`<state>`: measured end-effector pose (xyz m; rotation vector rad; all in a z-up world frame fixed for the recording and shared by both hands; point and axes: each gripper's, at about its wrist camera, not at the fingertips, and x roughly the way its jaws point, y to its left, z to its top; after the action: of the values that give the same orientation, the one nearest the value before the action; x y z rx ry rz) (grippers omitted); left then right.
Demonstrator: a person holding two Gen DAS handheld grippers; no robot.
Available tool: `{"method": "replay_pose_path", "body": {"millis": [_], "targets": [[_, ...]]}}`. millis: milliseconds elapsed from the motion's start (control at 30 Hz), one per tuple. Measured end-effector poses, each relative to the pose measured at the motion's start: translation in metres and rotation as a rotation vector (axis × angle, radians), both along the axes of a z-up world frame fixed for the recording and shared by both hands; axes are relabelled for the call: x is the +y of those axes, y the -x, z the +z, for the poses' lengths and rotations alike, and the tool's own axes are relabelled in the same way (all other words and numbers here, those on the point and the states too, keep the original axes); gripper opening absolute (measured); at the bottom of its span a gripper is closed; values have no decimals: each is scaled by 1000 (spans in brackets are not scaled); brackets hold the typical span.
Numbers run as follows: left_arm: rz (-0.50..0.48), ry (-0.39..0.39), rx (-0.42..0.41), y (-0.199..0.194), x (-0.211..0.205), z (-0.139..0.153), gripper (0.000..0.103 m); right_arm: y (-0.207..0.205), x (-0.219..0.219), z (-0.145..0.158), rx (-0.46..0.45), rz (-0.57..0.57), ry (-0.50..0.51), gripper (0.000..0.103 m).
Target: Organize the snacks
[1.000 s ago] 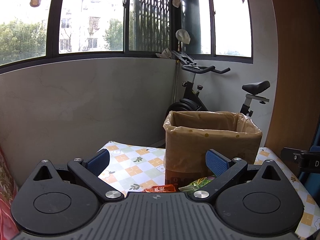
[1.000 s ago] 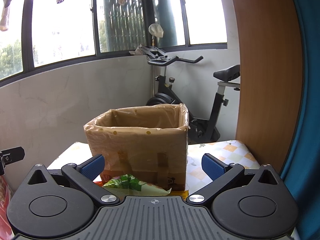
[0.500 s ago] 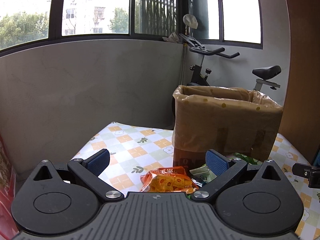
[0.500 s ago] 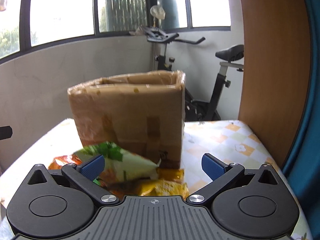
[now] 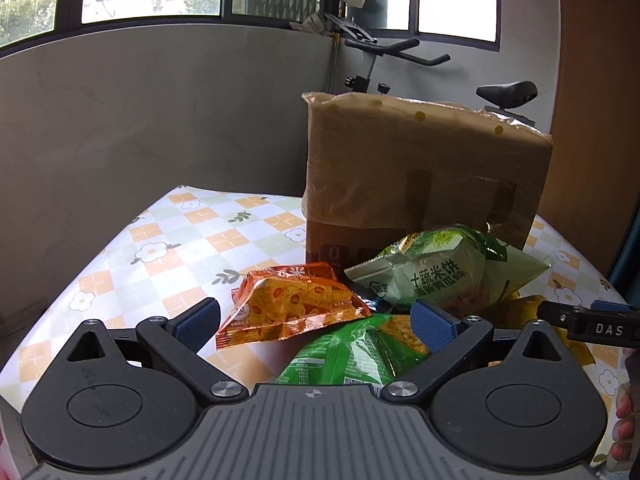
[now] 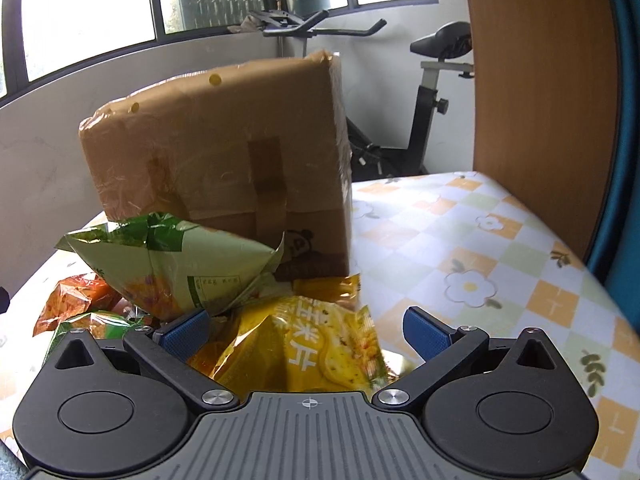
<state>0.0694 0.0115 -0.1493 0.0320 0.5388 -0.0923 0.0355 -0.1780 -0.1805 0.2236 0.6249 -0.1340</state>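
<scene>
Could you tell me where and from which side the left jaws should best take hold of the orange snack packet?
Grip the orange snack packet by its flat crimped near edge, coming in low from the front with the open left gripper. That seam faces the jaws and is thin; the puffed middle would probably slip, and the dark green packet crowds its right side.

Orange (image 5: pixel 294 306), green (image 5: pixel 444 272) and yellow (image 6: pixel 320 344) snack packets heaped before lined cardboard box (image 5: pixel 424 176).
</scene>
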Motion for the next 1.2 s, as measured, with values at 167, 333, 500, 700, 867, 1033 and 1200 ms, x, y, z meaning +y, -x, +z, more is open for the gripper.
{"method": "replay_pose_path", "body": {"millis": [167,333,500,700,867,1033,1200], "targets": [[-16,-8,47,-5,-4,-15,100,-5,-2,-21,42,-18,-37,98],[-39,26,105,-17,-5,-25,98,0,-11,-34,18,-50,-128,98],[-47,16,124,-35,-6,-35,98,3,-14,-37,4,-47,-138,99],[-79,93,168,-53,0,-54,100,6,-16,-40,3,-48,-149,99],[-114,174,204,-59,1,-71,101,6,-20,-42,9,-60,-173,102],[-122,222,222,-64,4,-78,101,3,-21,-43,11,-60,-175,103],[-136,218,231,-63,2,-81,101,2,-21,-44,13,-64,-186,103]]}}
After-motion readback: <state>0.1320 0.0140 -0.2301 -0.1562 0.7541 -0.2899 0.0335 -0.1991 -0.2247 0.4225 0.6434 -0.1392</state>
